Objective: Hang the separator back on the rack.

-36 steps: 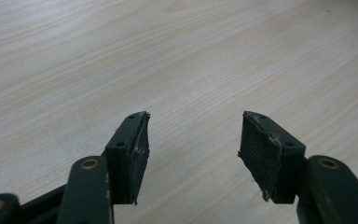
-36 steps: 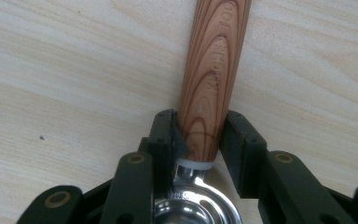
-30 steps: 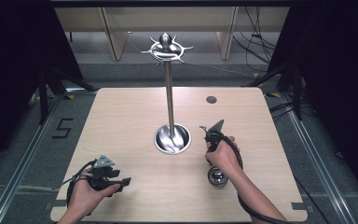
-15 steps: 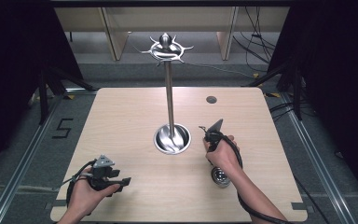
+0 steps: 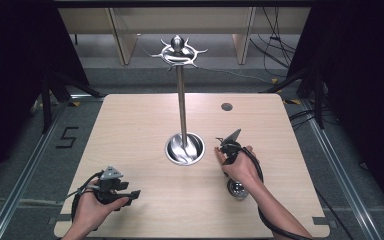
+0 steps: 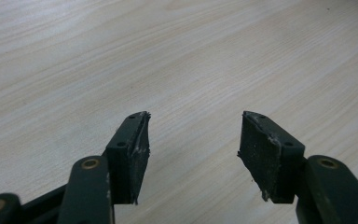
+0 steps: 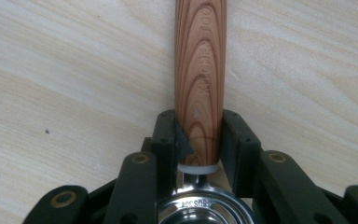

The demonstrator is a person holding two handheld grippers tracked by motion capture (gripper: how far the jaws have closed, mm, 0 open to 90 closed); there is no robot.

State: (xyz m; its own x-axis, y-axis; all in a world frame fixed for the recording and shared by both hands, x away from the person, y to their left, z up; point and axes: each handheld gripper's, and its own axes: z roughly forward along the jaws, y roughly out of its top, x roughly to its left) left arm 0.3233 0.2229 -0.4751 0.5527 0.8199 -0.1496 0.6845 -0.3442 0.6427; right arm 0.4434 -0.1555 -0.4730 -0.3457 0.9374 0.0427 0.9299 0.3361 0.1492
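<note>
High view: a pale wooden table (image 5: 130,125) fills the middle of the frame, and a tall steel stand (image 5: 182,110) rises from a round dished base just below the centre, with a ring of curved hooks at its top near the upper middle. A small dark round hole (image 5: 226,106) sits in the tabletop to the upper right of the stand's pole.

At the lower right, the right gripper (image 5: 227,145) is held just beside the stand's base, and a shiny round metal head of a utensil (image 5: 238,190) shows below the hand, close over the tabletop. In the right gripper view the jaws are clamped on the utensil's wooden handle (image 7: 200,79), low down by its white collar, with a steel rim stamped with small lettering at the bottom edge of the frame. The handle runs straight up the middle of that frame over the wood grain.

At the lower left, the left gripper (image 5: 130,194) rests low over the table, well apart from the stand. In the left gripper view its jaws stand wide apart with nothing between them, bare tabletop beyond.
</note>
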